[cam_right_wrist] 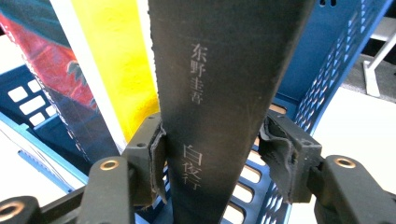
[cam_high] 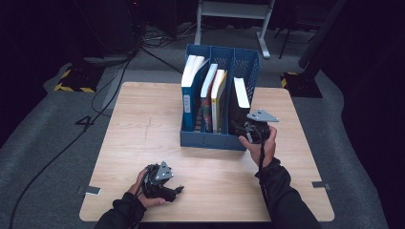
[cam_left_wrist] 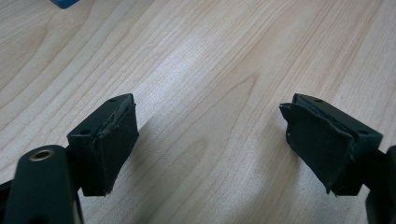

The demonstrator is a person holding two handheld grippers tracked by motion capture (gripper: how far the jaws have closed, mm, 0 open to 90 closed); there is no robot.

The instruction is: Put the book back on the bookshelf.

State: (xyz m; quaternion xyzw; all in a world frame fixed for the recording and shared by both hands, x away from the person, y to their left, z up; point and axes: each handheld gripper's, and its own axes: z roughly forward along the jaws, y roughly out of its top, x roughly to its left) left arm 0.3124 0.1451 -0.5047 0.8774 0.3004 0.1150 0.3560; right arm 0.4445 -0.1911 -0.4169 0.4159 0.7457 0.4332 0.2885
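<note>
A blue slotted book rack [cam_high: 210,140] stands at the middle of the wooden table [cam_high: 143,133] with several upright books in it. A thick black book [cam_high: 239,98] stands in its rightmost slot. My right gripper [cam_high: 244,128] reaches in at the rack's front right, and its jaws are shut on that black book's spine [cam_right_wrist: 219,70], one pad [cam_right_wrist: 156,163] on each side. Next to it stand a yellow book [cam_right_wrist: 119,60] and a colourful one [cam_right_wrist: 56,60]. My left gripper [cam_high: 175,189] lies near the table's front edge, open, with bare wood between its pads [cam_left_wrist: 114,140].
The rack also holds a tall blue-spined book [cam_high: 190,95] at its left. Past the table's far edge stand a white metal frame [cam_high: 234,9], cables and dark floor. The rack's perforated blue wall [cam_right_wrist: 327,60] lies close to the right of the black book.
</note>
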